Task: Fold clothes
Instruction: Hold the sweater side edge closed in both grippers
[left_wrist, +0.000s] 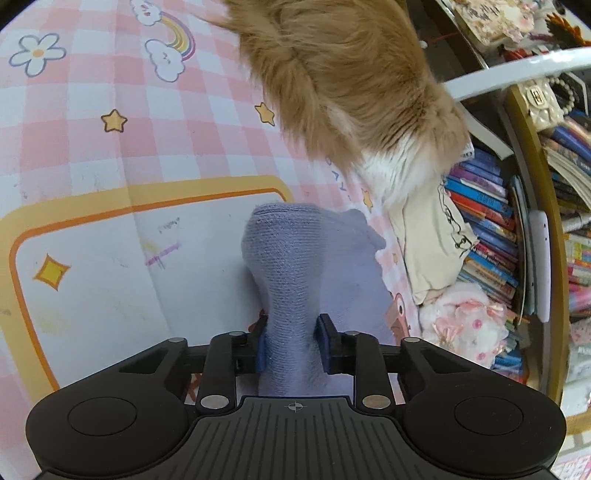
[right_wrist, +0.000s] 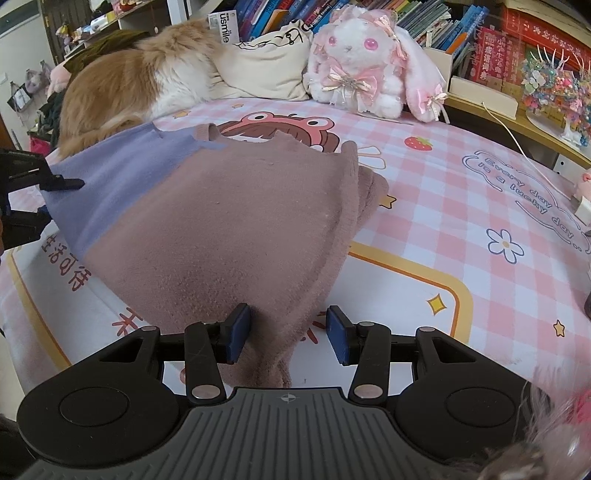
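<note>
Two grips on one sweater (right_wrist: 207, 206), spread on the checked sheet (right_wrist: 443, 192): left gripper (left_wrist: 290, 341) pinches its lilac sleeve (left_wrist: 291, 266), right gripper (right_wrist: 286, 334) has a bunched brown corner between half-spread pads. Only the right view shows the plush rabbit's (right_wrist: 369, 66) face; a cat (left_wrist: 351, 85) fills the left.

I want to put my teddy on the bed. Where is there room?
Free: the pink checked sheet right of the sweater, in front of the plush bunny. Crowded: the far-left corner, where the cat lies against the cream pillow.
</note>
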